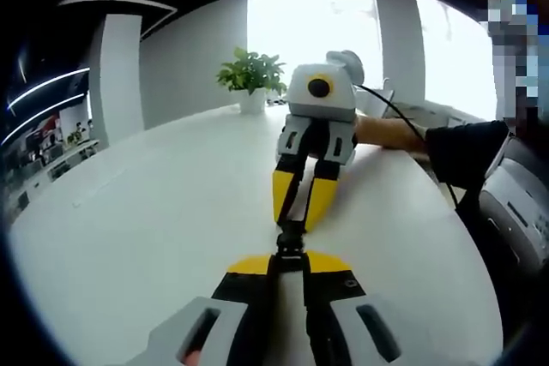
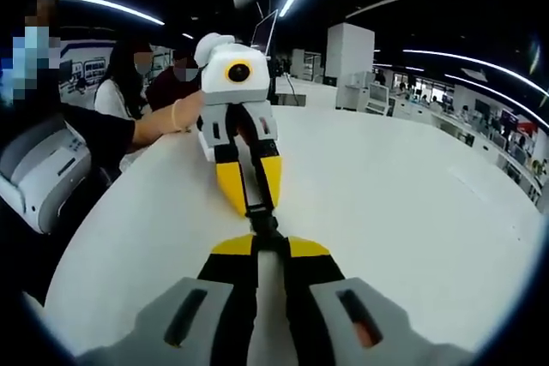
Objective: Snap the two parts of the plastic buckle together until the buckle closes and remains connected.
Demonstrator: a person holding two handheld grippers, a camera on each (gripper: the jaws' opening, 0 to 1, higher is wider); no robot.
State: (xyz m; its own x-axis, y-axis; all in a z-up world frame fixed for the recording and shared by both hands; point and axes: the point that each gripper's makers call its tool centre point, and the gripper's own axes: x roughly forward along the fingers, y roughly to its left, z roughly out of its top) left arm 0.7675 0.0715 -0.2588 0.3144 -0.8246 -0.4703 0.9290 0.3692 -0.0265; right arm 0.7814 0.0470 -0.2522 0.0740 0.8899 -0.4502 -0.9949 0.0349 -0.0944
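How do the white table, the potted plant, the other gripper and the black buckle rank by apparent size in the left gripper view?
1. White table
2. Right gripper
3. Potted plant, though it stands farther off, so its rank is unsure
4. Black buckle

Your buckle [image 1: 290, 242] is black plastic, small and narrow, strung between two dark straps. In the left gripper view it sits just above the white worktop [image 1: 154, 237], in the middle of the frame, its long axis running straight away from you. One strap leads down toward you, the other up and away. In the right gripper view the buckle [image 2: 262, 227] shows the same way: a short black body in line with both straps. Your two halves meet end to end; whether they are latched cannot be told at this size.
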